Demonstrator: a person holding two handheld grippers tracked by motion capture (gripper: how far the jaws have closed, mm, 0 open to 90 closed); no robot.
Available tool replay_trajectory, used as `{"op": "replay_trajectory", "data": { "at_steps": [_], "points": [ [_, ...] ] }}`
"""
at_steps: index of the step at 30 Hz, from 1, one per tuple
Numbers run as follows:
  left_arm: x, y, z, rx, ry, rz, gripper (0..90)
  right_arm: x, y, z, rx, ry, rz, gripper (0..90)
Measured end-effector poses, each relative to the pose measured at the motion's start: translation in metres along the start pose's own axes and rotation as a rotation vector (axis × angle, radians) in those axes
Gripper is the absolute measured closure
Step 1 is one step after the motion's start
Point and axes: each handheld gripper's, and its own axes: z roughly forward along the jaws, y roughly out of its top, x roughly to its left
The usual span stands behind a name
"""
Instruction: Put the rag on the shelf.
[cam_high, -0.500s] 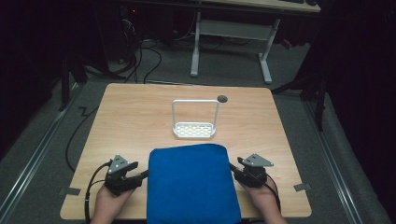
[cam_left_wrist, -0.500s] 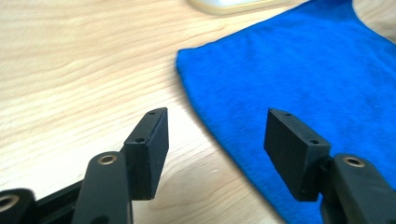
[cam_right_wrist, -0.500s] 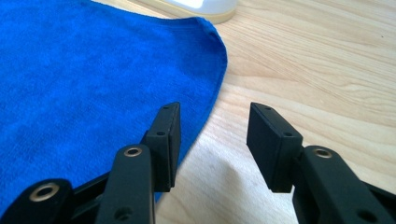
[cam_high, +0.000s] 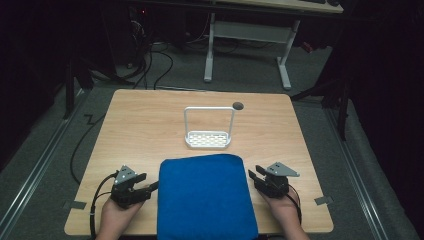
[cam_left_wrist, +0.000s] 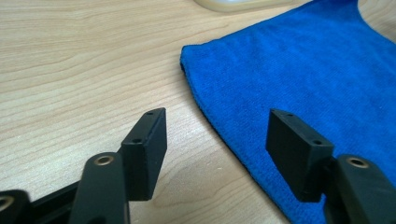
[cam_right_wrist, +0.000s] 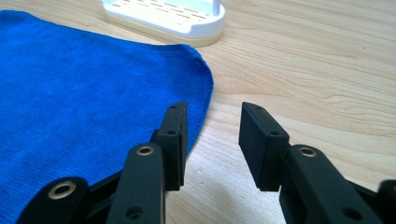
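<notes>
A blue towel (cam_high: 205, 195) lies flat at the front middle of the wooden table (cam_high: 140, 130), hanging slightly over the front edge. My left gripper (cam_high: 150, 185) rests at the towel's left edge, open. In the left gripper view its jaws (cam_left_wrist: 217, 135) straddle that edge of the towel (cam_left_wrist: 303, 60), the right one over the cloth, not pressing. My right gripper (cam_high: 254, 176) sits at the towel's right edge, also open. In the right gripper view its gap (cam_right_wrist: 212, 135) is over bare wood, with the left jaw just above the hem of the towel (cam_right_wrist: 79, 93).
A white rack (cam_high: 208, 140) with a slotted base and a tall wire handle stands just behind the towel; its base shows as the rack (cam_right_wrist: 163, 16) in the right gripper view. A round hole (cam_high: 238, 105) lies in the table behind it. Bare wood flanks the towel.
</notes>
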Motion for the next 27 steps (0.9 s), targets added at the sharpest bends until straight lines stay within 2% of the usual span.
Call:
{"op": "replay_trajectory", "data": {
  "at_steps": [2, 4, 8, 10, 14, 19, 21, 23, 27],
  "points": [
    [0.0, 0.002, 0.0, -0.007, -0.001, 0.006, 35.7, 0.001, 0.0, 0.0, 0.002, 0.001, -0.002, 62.2],
    [0.002, 0.003, 0.002, -0.012, -0.003, -0.016, 35.7, 0.002, 0.0, 0.0, 0.001, 0.007, -0.008, 61.8],
    [0.004, 0.006, 0.006, -0.015, 0.004, -0.027, 39.3, 0.002, 0.001, 0.0, 0.001, 0.018, -0.011, 61.6],
    [0.006, 0.012, 0.016, -0.003, 0.009, -0.04, 42.2, 0.002, 0.001, 0.001, 0.005, 0.021, -0.009, 61.5],
    [0.007, 0.021, 0.034, 0.022, 0.029, -0.017, 47.3, 0.002, 0.001, 0.002, 0.005, 0.027, -0.016, 60.9],
    [0.012, 0.034, 0.056, 0.046, 0.047, -0.023, 49.2, 0.002, 0.001, 0.001, 0.0, 0.034, -0.02, 60.3],
    [0.014, 0.037, 0.061, 0.043, 0.056, -0.026, 50.5, 0.002, 0.001, 0.0, 0.0, 0.034, -0.017, 60.1],
    [0.016, 0.037, 0.064, 0.034, 0.043, -0.049, 54.6, 0.001, 0.001, 0.001, -0.002, 0.036, -0.018, 59.6],
    [0.014, 0.035, 0.069, 0.046, 0.066, -0.038, 61.6, 0.001, 0.002, 0.002, -0.003, 0.042, -0.018, 59.6]
  ]
}}
